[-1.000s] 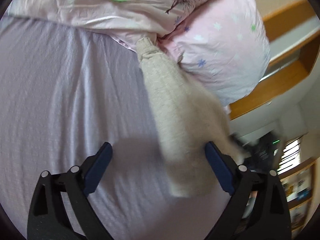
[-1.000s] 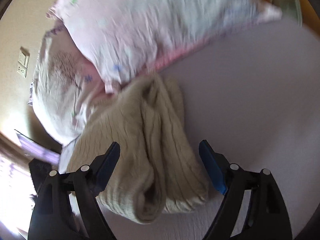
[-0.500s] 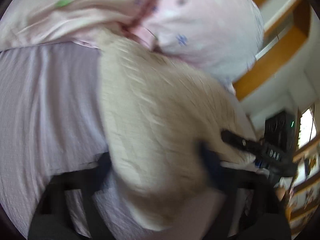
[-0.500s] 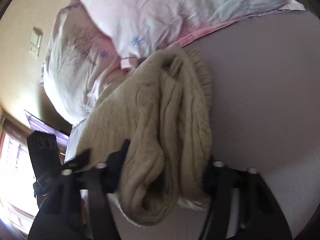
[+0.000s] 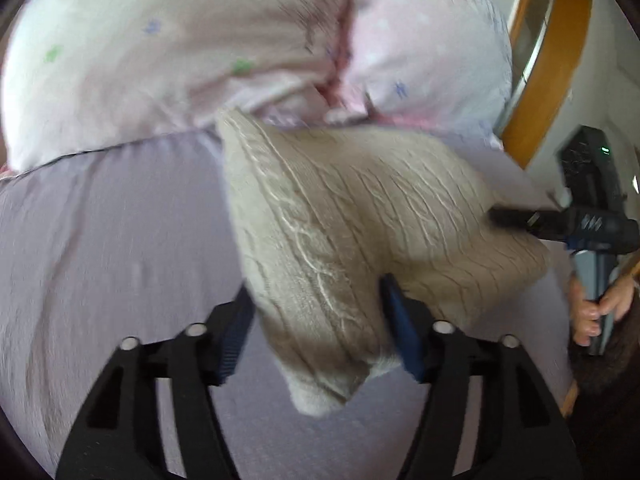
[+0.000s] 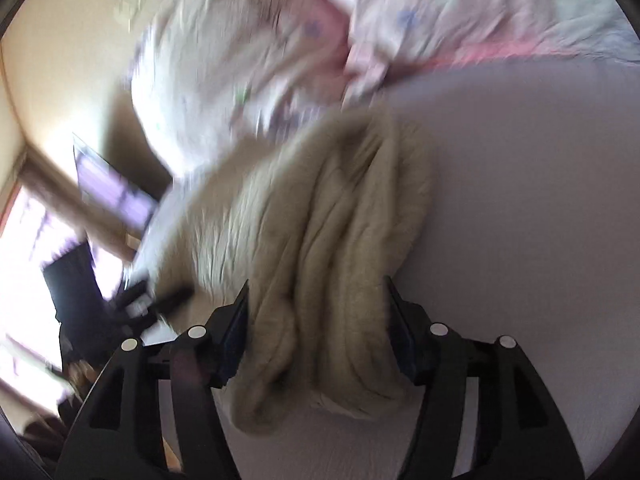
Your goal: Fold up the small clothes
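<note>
A beige cable-knit sweater (image 5: 340,236) lies bunched on the lilac bed sheet (image 5: 100,240), its far end against the pillows. My left gripper (image 5: 316,320) has its jaws closed in on one thick end of the sweater. My right gripper (image 6: 316,320) is closed in on the other bunched end of the sweater (image 6: 332,248), with folds of knit filling the gap between the pads. The right gripper also shows in the left wrist view (image 5: 560,224) at the sweater's far right side.
Two pink patterned pillows (image 5: 200,48) lie at the head of the bed, also in the right wrist view (image 6: 280,40). A wooden bed frame (image 5: 548,60) runs along the right. The sheet (image 6: 520,200) stretches to the right of the sweater.
Both grippers moved in onto the sweater and narrowed from wide open until their pads press the bunched knit. The sweater is now gathered between them.
</note>
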The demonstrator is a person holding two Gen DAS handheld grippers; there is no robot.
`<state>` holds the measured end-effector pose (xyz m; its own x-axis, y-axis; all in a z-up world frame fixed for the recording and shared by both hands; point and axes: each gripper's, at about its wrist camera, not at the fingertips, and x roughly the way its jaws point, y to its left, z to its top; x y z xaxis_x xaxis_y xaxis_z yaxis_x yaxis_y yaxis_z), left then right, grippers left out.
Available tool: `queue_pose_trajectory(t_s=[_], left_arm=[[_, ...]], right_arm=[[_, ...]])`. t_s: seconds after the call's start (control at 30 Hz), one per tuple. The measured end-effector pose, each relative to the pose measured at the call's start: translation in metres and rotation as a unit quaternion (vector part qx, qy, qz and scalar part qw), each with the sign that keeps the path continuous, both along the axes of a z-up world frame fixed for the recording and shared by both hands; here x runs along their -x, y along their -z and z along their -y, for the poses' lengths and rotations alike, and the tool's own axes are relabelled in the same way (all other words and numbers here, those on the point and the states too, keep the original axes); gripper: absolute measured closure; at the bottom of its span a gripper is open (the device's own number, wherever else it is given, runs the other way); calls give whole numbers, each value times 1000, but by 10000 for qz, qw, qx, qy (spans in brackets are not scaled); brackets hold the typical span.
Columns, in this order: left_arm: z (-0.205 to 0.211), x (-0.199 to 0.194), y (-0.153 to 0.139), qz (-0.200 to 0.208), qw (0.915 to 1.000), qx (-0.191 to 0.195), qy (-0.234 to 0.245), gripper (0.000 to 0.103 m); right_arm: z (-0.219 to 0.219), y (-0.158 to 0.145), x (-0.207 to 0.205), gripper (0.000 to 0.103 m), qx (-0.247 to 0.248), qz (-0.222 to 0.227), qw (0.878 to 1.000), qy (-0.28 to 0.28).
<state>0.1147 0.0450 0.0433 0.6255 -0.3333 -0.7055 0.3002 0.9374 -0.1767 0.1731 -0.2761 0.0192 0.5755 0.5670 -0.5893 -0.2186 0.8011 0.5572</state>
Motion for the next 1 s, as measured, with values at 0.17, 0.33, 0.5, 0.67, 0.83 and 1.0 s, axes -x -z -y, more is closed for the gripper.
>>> queue_pose_trajectory(t_s=[0.17, 0.33, 0.5, 0.67, 0.83, 1.0], left_arm=[[-13, -7, 2, 114, 9988, 321, -350, 15], [-17, -7, 3, 19, 9982, 456, -384, 12], [-13, -1, 1, 147, 9981, 557, -205, 5], [-1, 5, -5, 370, 9985, 399, 17, 4], [-15, 15, -23, 702, 9956, 566, -242, 4], [0, 25, -51, 1056, 9915, 766, -18, 4]], right_arm=[[-20, -29, -7, 42, -2, 330, 9994, -91], [-49, 3, -22, 82, 460, -130, 9982, -362], [-7, -12, -1, 92, 179, 372, 9977, 533], [-13, 1, -9, 92, 618, 233, 9945, 816], [-14, -16, 11, 79, 1007, 468, 9900, 867], [-21, -33, 40, 58, 46, 628, 9980, 34]])
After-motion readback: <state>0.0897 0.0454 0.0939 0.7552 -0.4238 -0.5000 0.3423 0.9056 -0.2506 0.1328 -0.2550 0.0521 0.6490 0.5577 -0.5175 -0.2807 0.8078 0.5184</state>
